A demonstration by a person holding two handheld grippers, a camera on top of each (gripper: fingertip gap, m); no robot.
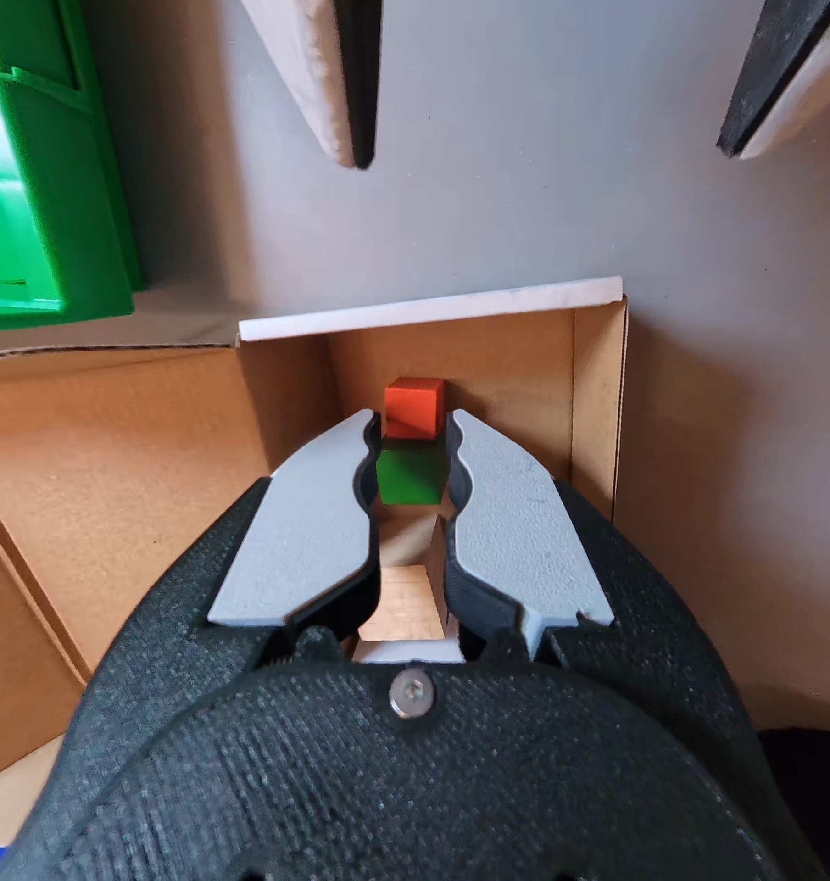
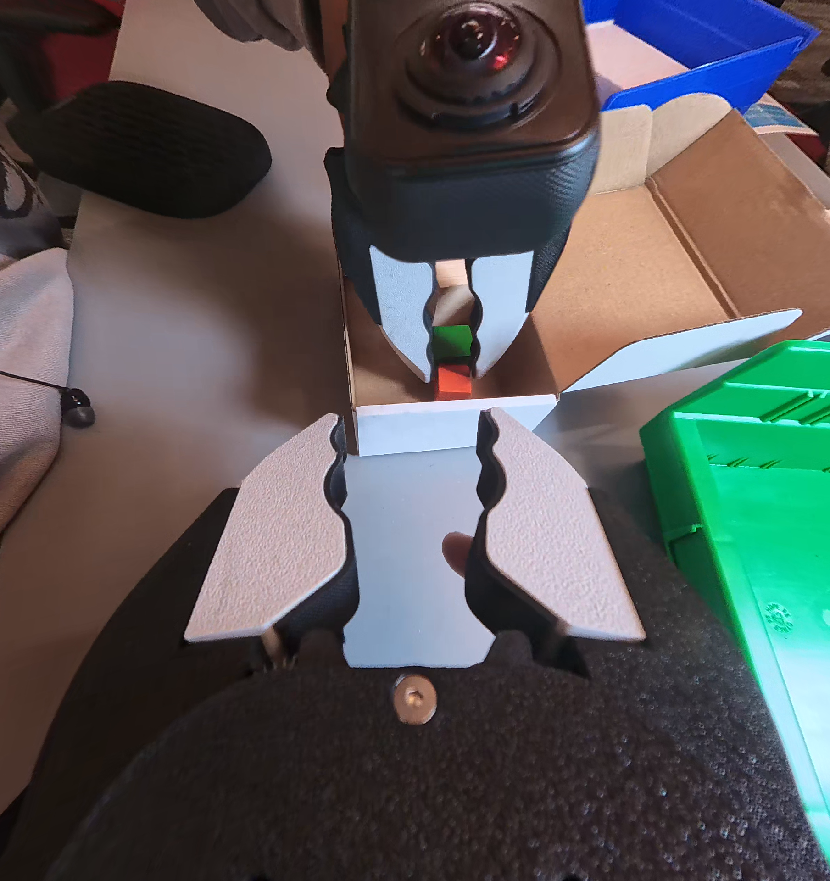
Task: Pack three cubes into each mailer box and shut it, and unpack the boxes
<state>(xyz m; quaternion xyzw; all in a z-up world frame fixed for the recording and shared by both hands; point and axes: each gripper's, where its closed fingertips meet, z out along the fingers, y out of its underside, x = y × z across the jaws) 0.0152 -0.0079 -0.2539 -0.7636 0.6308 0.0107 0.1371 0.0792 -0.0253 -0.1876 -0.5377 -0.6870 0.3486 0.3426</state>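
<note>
An open mailer box (image 1: 594,405), brown inside and white outside, stands on the grey table. An orange cube (image 1: 413,405), a green cube (image 1: 410,476) and a plain wooden cube (image 1: 403,600) lie in a row inside it. My left gripper (image 1: 414,414) reaches into the box, its fingers closed against the sides of the green cube. The right wrist view shows the same box (image 2: 403,429), left gripper (image 2: 452,376), green cube (image 2: 451,341) and orange cube (image 2: 453,384). My right gripper (image 2: 413,417) is open and empty over the table, just outside the box's white wall; its fingers hang at the top of the left wrist view (image 1: 544,152).
The box's lid (image 2: 641,267) lies open flat beside it. A green plastic bin (image 2: 761,524) stands close to the box, also seen in the left wrist view (image 1: 46,190). A blue bin (image 2: 703,57) is farther back. A black chair armrest (image 2: 141,148) sits past the table edge. About 10 cm separates my left fingertips from my right. From the left gripper's tips to the plain wooden cube (image 1: 403,600) is close to 8 cm.
</note>
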